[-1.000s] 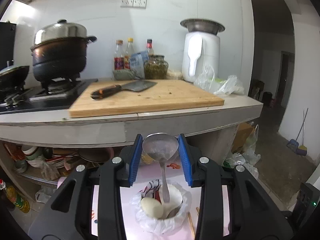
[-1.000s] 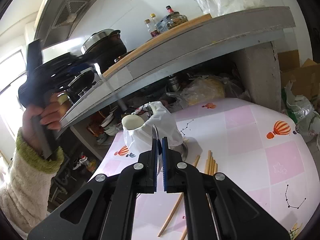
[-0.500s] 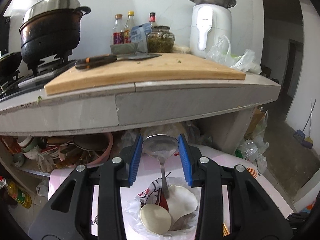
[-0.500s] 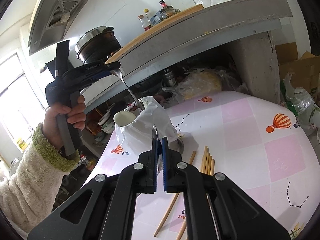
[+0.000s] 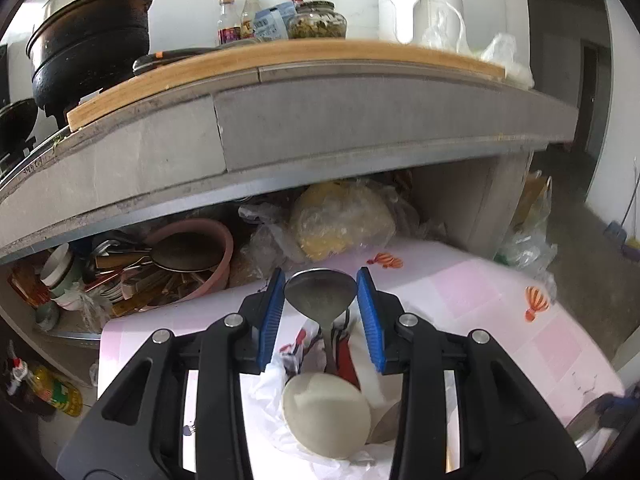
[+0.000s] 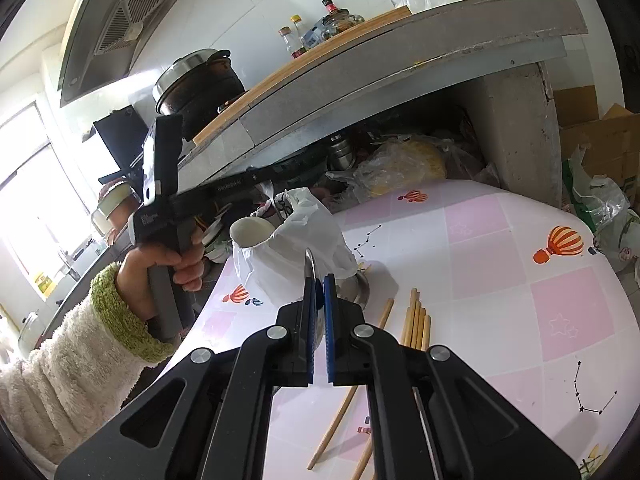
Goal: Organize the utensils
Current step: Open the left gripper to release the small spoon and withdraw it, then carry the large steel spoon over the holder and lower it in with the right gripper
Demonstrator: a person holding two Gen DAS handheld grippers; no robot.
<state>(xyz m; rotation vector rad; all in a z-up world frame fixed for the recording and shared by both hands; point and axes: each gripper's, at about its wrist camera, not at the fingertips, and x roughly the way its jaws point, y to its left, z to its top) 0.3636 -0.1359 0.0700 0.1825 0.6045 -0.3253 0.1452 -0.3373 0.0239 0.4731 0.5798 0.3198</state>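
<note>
The step in hand looks like dropping a metal spoon (image 5: 321, 294) into the utensil holder (image 6: 294, 256), a bag-wrapped container standing near the back left edge of the bench (image 6: 560, 312) with its pink balloon-print cloth. The left tool (image 5: 321, 306) is clamped on the spoon's bowl, blue pads pressing either side, with the handle hanging down into the holder's mouth beside a pale round ladle (image 5: 326, 420) already standing there. The right tool (image 6: 319, 300) has its jaws together on a thin metal rim, apparently a dish (image 6: 362, 286) at the holder's foot, though what it is cannot be made out for certain; it probably steadies the holder. The next move calls for lowering the spoon until its handle sits well inside, then parting the left tool's pads so it drops cleanly without tipping the holder. Loose chopsticks (image 6: 416, 320) lie on the bench just to the right of the right tool, near the front edge, not yet gathered.
</note>
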